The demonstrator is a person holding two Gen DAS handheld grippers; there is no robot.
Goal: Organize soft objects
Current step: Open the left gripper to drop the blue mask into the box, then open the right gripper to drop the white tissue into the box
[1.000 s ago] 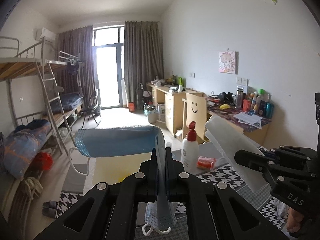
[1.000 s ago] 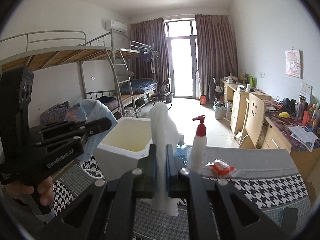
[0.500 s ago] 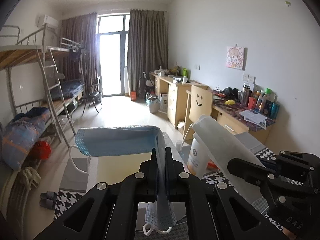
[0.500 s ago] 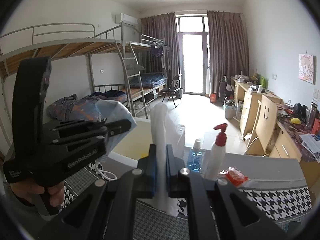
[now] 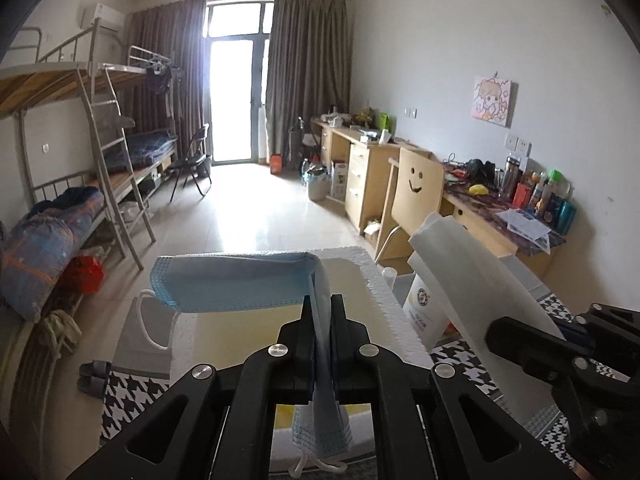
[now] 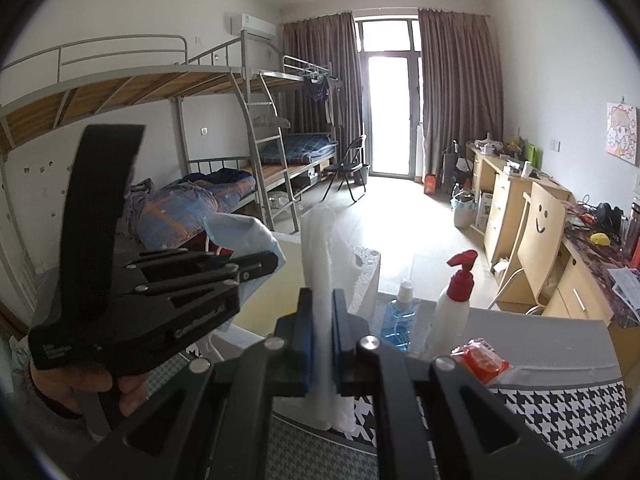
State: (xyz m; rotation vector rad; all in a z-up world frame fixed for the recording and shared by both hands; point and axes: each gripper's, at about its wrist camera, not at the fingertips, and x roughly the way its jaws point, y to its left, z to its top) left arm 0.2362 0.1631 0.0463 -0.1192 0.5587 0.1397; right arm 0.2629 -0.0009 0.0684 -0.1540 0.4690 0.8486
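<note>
- We see the right tongs [image 6: 320,320] clamped on a white cloth [image 6: 320,240], which stands up between the pads and hangs below them.
- At left, a hand [image 6: 80,392] holds the left tongs [image 6: 260,266], with a blue face mask [image 6: 244,236] pinched at the tips; its jaws are opening slightly.
- A white foam box [image 6: 366,276] sits behind the cloth.
- On the table [image 6: 560,400], with its houndstooth cover, stand a blue bottle [image 6: 398,320] and, just beside it, a white pump bottle [image 6: 452,312] with a red top.
- A red packet [image 6: 480,360] lies near the pump bottle.
- Bunk beds [image 6: 200,92] line the left wall.
</note>
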